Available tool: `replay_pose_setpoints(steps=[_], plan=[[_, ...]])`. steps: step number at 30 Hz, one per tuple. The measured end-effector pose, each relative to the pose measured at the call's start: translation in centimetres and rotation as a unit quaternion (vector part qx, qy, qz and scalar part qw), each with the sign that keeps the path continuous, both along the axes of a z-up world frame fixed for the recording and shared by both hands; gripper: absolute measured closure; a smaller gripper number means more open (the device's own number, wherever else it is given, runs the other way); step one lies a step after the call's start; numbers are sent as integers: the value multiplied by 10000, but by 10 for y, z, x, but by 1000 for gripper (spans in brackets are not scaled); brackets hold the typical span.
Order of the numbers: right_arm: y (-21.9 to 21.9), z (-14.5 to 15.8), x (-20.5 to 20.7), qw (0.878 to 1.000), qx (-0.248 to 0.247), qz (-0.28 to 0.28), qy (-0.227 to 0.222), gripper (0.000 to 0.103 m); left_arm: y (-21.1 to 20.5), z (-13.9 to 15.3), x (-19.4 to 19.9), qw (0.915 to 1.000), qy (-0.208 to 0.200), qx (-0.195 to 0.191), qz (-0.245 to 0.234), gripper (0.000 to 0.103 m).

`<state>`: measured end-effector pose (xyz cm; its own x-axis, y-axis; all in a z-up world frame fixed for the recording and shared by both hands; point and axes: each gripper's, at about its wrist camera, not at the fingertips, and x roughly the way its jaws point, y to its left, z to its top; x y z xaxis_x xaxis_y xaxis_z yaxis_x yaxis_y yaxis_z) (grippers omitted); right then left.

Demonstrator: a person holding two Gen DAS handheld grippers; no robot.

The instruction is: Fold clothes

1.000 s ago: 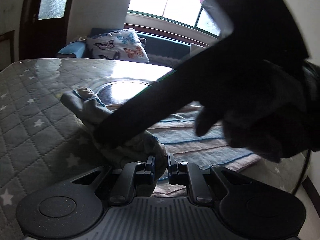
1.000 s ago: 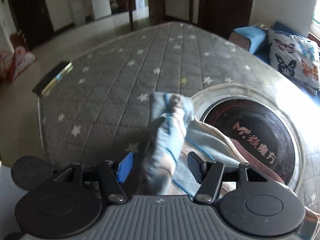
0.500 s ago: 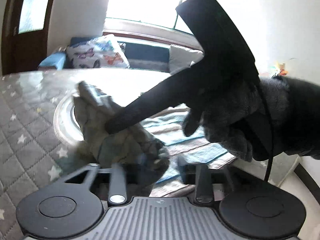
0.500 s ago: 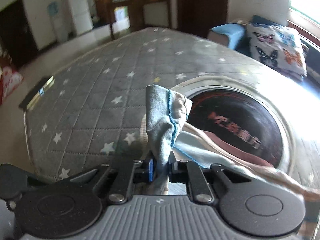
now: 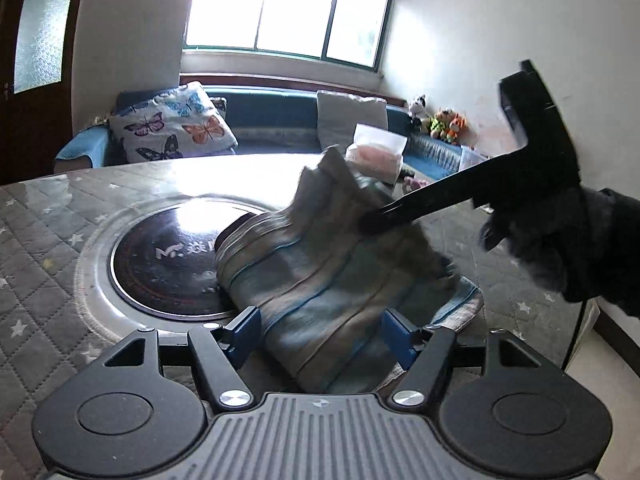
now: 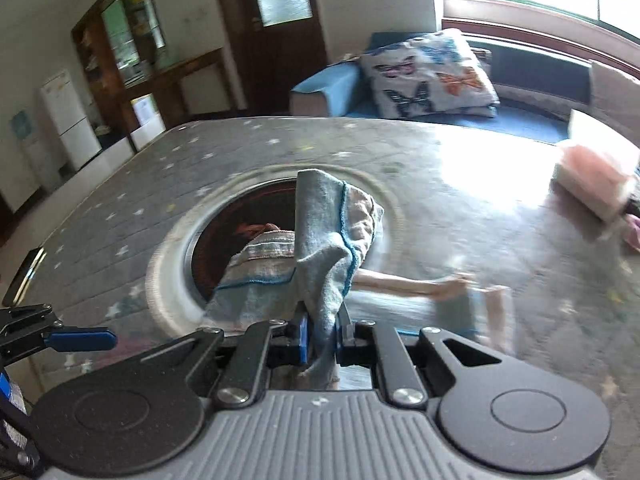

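Cloth (image 5: 320, 280), a pale striped piece with blue lines and a blue stitched hem, lies on a table (image 5: 48, 240) covered in grey quilted fabric with white stars. Part of the cloth overlaps the dark round hotplate (image 5: 160, 264) set into the table's middle, ringed by a pale rim.

Left gripper (image 5: 320, 338): its jaws are opening, the two blue pads standing apart on either side of the cloth, which passes between them without being pressed.

Right gripper (image 6: 322, 338): clenched on a bunched fold of the cloth (image 6: 328, 248), which rises upright from between the blue pads and droops over at the top. In the left wrist view the same gripper (image 5: 372, 222) appears as a long black arm reaching in from the right, its tip at the raised corner of the cloth, carried by a hand (image 5: 560, 240) in a dark fuzzy glove.

Background, left wrist view: a blue bench (image 5: 272, 120) under a bright window (image 5: 288, 12), bearing a butterfly-print cushion (image 5: 172, 128) and a plain pale cushion (image 5: 352, 120); small stuffed toys (image 5: 440, 120) sit at its far end. A clear bag with pink contents (image 5: 376, 156) rests at the table's far edge. Much of the right wrist view is blurred.
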<state>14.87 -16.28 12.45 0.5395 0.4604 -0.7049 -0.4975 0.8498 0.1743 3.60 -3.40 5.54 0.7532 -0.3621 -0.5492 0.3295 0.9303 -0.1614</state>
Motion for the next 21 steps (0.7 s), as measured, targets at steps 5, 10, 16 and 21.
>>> replay_pose_setpoints(steps=[5,10,16,21], plan=[[-36,0,7,9997,2,-228,12,92,-10,-8,12,9997,185,142,-22,30],[-60,-10,10,9990,40,-414,140,92,-16,-14,24,9991,347,242,16,30],[-80,-38,12,9967,23,-742,333,83,-22,-19,35,9982,416,430,37,25],[-91,-35,9,9959,28,-892,173,70,-29,-21,43,9975,455,540,-2,25]])
